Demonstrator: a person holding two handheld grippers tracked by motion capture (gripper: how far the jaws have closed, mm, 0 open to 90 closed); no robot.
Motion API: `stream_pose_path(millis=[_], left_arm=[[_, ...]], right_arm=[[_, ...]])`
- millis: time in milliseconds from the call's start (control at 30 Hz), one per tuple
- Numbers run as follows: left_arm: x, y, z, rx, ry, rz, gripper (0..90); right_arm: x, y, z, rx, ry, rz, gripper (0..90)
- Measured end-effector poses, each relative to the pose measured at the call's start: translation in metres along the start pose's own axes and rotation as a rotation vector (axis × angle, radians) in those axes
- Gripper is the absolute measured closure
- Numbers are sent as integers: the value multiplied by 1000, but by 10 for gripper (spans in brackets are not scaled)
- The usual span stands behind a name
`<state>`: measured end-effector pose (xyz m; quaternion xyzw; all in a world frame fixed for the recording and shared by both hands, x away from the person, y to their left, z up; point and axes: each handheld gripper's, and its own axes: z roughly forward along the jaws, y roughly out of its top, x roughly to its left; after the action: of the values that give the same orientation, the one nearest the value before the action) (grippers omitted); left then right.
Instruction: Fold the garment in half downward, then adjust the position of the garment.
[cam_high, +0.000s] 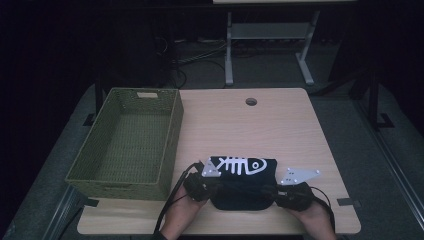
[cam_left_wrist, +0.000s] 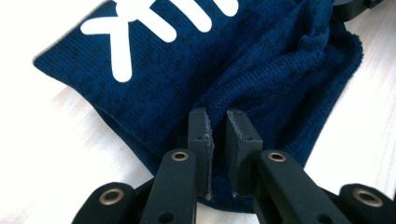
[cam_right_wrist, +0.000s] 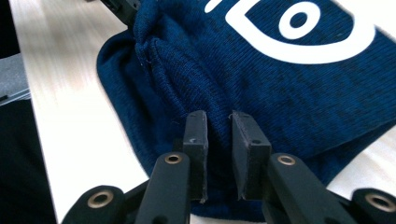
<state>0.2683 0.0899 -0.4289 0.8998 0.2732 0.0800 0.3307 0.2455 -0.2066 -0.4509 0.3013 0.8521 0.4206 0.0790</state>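
A folded dark blue knit garment (cam_high: 243, 175) with a white fish-skeleton print lies on the near part of the wooden table (cam_high: 280, 125). My left gripper (cam_high: 216, 187) is at the garment's near left corner. In the left gripper view its jaws (cam_left_wrist: 219, 116) stand almost together, pinching a raised fold of the blue cloth (cam_left_wrist: 261, 60). My right gripper (cam_high: 275, 192) is at the near right corner. Its jaws (cam_right_wrist: 219, 119) are likewise nearly closed on a fold of the cloth (cam_right_wrist: 280, 84). A hand holds each gripper from the table's near edge.
A green woven basket (cam_high: 172, 130) stands on the table's left side, close to the left gripper, with nothing in it. A round cable hole (cam_high: 251, 101) sits near the far edge. Beyond the table are a desk frame (cam_high: 270, 45) and cables on the floor.
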Motion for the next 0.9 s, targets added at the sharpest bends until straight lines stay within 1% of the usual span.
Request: stream_pose_path(millis=[133, 200, 267, 300, 367, 433, 467, 500, 533, 633, 667, 700, 767, 833, 900], left_arm=[[1, -1, -3, -15, -17, -14, 779], [3, 0, -7, -29, -34, -26, 717], [6, 1, -12, -53, -47, -31, 644], [7, 1, -16, -66, -50, -41, 621], [9, 3, -21, -76, -52, -46, 579], [11, 4, -26, -98, -47, -50, 560], [11, 5, -29, -105, -47, -47, 554], [12, 6, -33, -122, -45, -49, 547], [13, 7, -35, -123, -44, -49, 545], [17, 12, -42, -148, -34, -46, 544], [18, 15, -43, -156, -29, -52, 551], [20, 17, -44, -163, -26, -53, 570], [23, 22, -43, -159, -20, -47, 623], [27, 27, -40, -166, -10, -55, 679], [31, 33, -35, -165, -1, -53, 730]], right_arm=[[2, -1, -2, -6, 8, -2, 731], [1, 1, -4, -14, 15, 8, 686], [1, 4, -8, -20, 22, 10, 627], [0, 5, -9, -22, 26, 16, 605], [-1, 9, -13, -37, 39, 25, 565], [-2, 12, -18, -57, 49, 35, 546], [-3, 13, -20, -64, 51, 35, 540], [-3, 15, -22, -71, 44, 34, 539], [-5, 16, -25, -77, 44, 32, 538], [-8, 20, -29, -98, 40, 29, 543], [-8, 22, -31, -100, 39, 33, 553], [-10, 24, -31, -104, 37, 30, 569], [-11, 27, -31, -106, 31, 27, 611], [-13, 30, -28, -102, 29, 27, 657], [-16, 31, -24, -98, 22, 25, 709]])
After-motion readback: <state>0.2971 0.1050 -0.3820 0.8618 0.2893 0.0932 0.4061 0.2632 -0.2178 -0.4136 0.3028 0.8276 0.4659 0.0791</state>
